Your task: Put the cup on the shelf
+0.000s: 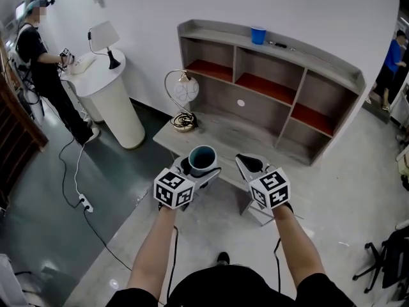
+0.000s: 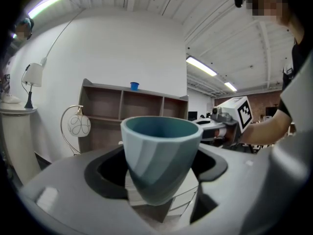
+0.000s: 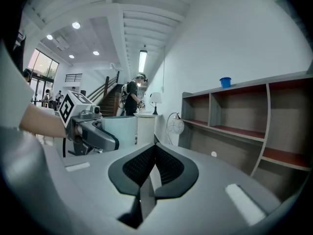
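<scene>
We judge the cup (image 2: 160,148) rigid, light and slick, clamped mid-wall by our left hand-held gripper (image 1: 198,171); our right hand-held gripper (image 3: 149,166) is closed, empty.

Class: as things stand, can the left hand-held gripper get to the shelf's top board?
Probably yes: nothing stands between the left hand-held gripper, shut on the cup, and the shelf.

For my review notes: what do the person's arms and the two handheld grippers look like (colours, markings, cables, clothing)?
The left gripper and right gripper match: grey shells with black ribbed pads. Each carries a white cube printed with black square markers. A thin dark cable trails beside each forearm. The person wears black short sleeves, with the forearms bare.
</scene>
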`<state>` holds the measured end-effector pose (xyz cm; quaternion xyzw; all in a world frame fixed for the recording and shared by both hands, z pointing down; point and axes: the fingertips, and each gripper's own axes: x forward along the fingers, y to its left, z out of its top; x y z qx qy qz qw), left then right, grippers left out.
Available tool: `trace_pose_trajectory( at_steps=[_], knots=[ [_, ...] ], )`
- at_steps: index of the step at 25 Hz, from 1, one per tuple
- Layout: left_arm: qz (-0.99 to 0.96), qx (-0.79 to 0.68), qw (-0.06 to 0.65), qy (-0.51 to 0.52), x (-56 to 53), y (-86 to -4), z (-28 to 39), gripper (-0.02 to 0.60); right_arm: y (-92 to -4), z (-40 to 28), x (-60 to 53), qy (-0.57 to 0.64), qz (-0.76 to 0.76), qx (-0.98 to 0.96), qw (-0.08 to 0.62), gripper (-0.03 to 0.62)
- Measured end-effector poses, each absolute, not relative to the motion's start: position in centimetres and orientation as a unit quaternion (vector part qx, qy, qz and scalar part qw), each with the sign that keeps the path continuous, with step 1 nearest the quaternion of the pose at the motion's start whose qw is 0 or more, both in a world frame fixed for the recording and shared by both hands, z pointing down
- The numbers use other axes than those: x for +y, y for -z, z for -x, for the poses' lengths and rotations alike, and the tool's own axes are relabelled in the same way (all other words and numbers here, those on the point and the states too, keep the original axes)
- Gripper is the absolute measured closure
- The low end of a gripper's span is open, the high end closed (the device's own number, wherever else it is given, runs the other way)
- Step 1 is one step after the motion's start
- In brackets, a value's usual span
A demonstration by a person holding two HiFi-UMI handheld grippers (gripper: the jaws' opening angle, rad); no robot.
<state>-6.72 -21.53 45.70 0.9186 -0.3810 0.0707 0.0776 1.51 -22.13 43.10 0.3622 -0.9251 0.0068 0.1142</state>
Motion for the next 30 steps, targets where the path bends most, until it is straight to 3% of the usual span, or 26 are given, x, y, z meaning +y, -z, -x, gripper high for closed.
trace_pose_trajectory(
  at_steps=[15,30],
  knots=[
    [-0.912,-0.392,0.097,-0.074,-28.0,-47.6,7.5,0.213,-45.2,-1.0,-28.9,-0.027,-0.352,-0.928,0.119,0.583],
    [-0.931,-0.346,0.09,-0.075,-42.8,-46.9,11.1,0.213,-44.3,2.7,-42.5,-0.029,-0.401,-0.908,0.119,0.583]
  ],
)
